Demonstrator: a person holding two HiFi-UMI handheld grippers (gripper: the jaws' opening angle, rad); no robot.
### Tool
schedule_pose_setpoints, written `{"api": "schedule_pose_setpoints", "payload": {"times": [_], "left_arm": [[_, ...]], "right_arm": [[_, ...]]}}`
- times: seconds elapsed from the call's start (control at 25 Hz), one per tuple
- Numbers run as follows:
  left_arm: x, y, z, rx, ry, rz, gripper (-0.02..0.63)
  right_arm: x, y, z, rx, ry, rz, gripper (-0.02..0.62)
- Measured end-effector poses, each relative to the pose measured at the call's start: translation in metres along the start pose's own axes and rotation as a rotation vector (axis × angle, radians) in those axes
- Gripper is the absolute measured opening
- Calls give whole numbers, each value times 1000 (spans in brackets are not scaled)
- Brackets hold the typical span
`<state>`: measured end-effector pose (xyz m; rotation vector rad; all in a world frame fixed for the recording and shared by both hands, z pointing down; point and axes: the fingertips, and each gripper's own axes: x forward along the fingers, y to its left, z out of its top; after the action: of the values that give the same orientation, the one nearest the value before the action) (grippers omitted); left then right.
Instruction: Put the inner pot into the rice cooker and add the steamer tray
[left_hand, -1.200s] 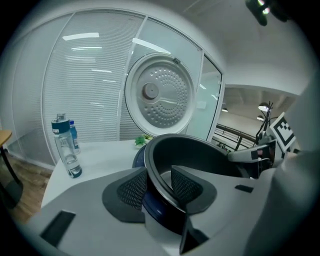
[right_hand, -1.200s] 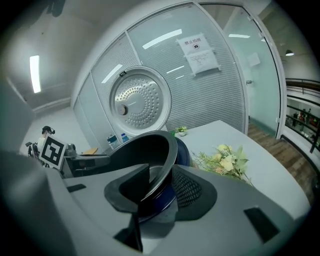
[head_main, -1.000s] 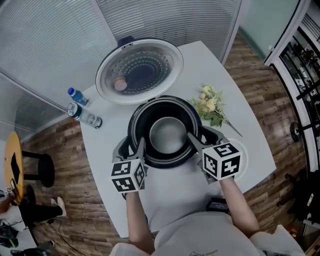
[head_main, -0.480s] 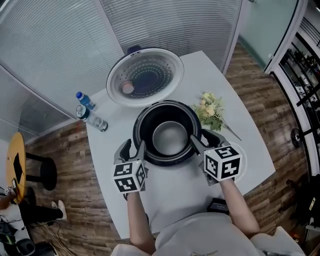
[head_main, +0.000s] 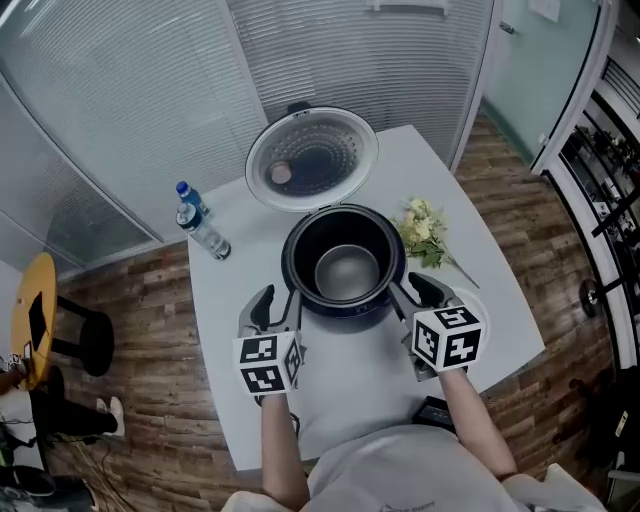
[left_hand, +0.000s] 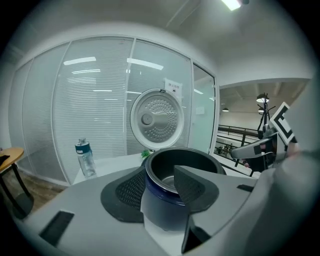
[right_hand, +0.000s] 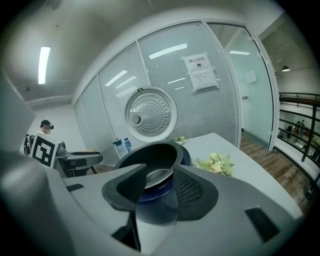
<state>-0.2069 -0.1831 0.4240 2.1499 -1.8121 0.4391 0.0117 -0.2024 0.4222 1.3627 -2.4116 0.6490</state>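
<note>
The dark blue rice cooker (head_main: 344, 300) stands mid-table with its round lid (head_main: 312, 158) swung up behind it. The black inner pot (head_main: 347, 268) sits inside it, its shiny bottom showing. My left gripper (head_main: 278, 305) hangs just short of the cooker's near left side. My right gripper (head_main: 418, 293) is off its near right side. Both are open, have just closed a little, and hold nothing. From the left gripper (left_hand: 160, 185) the cooker (left_hand: 162, 207) and pot (left_hand: 182, 167) lie ahead. The right gripper (right_hand: 157, 187) also faces the pot (right_hand: 150, 160).
Two water bottles (head_main: 200, 222) stand at the table's left edge. A bunch of flowers (head_main: 422, 232) lies right of the cooker. A faint pale round rim (head_main: 482, 298) shows beside the right gripper's cube. A black object (head_main: 437, 410) sits at the near edge. A yellow stool (head_main: 30, 320) stands far left.
Both grippers have drawn back from the pot's rim toward me and risen, so their fingers stand apart from the cooker. The pot stays in the cooker.
</note>
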Motion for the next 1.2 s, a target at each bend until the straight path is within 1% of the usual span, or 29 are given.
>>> {"api": "schedule_pose_setpoints", "payload": {"times": [0.2, 0.36, 0.52, 0.8, 1.0, 1.2], "left_arm": [[-35, -7, -1, -34, -46, -23, 172], [-60, -16, -6, -42, -68, -46, 166], [-81, -25, -16, -45, -71, -68, 164], [-112, -36, -35, -49, -63, -119, 164], [-116, -60, -46, -64, -47, -188, 164], [-108, -88, -60, -81, -17, -260, 161]], "right_arm": [[-25, 22, -7, -5, -40, 0, 160], [-45, 39, -17, -16, -59, 3, 153], [-64, 54, -29, -17, -73, 6, 152], [-90, 75, -57, -3, -61, -10, 152], [-112, 66, -73, 24, -56, -56, 152], [-130, 42, -92, 64, -46, -121, 152]]}}
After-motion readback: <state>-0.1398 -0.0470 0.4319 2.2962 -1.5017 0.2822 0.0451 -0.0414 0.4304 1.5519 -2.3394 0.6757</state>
